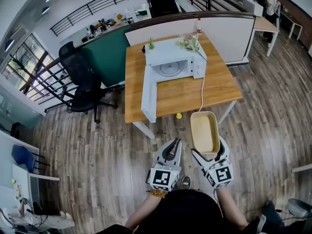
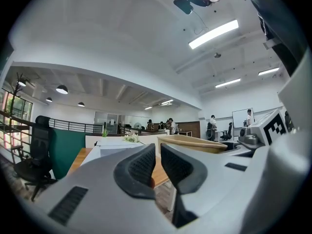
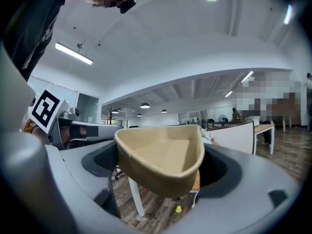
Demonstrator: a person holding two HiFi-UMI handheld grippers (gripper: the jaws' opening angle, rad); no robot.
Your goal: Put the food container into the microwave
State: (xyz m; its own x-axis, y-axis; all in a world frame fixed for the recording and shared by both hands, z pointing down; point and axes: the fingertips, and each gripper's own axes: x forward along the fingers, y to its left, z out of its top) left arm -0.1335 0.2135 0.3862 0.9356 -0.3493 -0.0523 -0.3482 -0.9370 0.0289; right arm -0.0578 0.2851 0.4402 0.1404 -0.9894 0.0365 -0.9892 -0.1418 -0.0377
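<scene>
The food container (image 1: pixel 204 130), a tan empty tub, is held out level above the wooden floor, short of the table's (image 1: pixel 185 95) front edge. My right gripper (image 1: pixel 209 151) is shut on its near end, one finger on each side wall. In the right gripper view the food container (image 3: pixel 163 155) fills the space between the fingers (image 3: pixel 100 162). My left gripper (image 1: pixel 172 146) is beside it on the left, jaws together and holding nothing; its pads (image 2: pixel 141 165) almost touch. The white microwave (image 1: pixel 173 62) stands on the table with its door (image 1: pixel 149 94) swung wide open toward me.
A white cable (image 1: pixel 202 89) trails from the microwave over the table's front edge. A small yellow object (image 1: pixel 179 115) lies on the floor by the table leg. A black office chair (image 1: pixel 80 79) stands left of the table. Plants (image 1: pixel 190 42) sit on the microwave.
</scene>
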